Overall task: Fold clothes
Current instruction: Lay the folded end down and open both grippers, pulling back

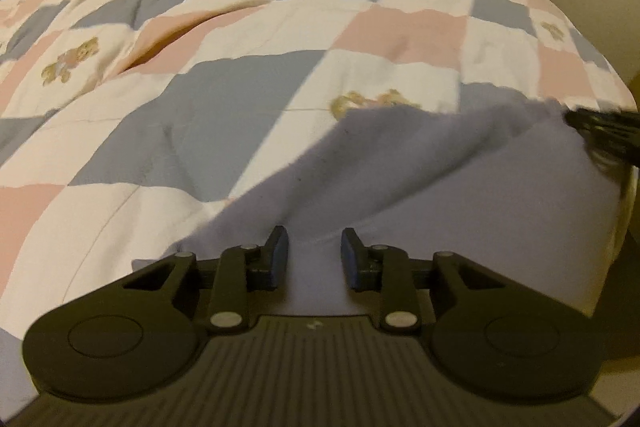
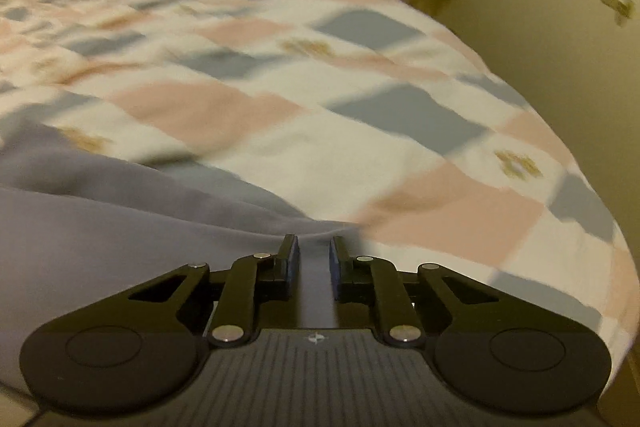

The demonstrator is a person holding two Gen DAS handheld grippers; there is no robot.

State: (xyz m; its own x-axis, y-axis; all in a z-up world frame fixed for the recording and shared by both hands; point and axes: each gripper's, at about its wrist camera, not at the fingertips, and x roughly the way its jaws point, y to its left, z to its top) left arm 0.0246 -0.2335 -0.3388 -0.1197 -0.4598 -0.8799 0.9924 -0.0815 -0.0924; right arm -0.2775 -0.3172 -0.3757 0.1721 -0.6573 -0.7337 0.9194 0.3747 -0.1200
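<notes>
Lavender garment (image 1: 440, 187) between both grippers' parted fingers (image 1: 280, 251)

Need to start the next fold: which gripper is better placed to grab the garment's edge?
Right, probably. The right gripper has its narrowly parted jaws at the lavender garment's edge fold; the left gripper sits open over mid-cloth.

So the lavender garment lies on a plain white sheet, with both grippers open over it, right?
Not quite: the lavender garment lies on a checked quilt of pink, grey-blue and white squares with bears, as the left wrist view shows. Left gripper and right gripper are indeed open.
</notes>
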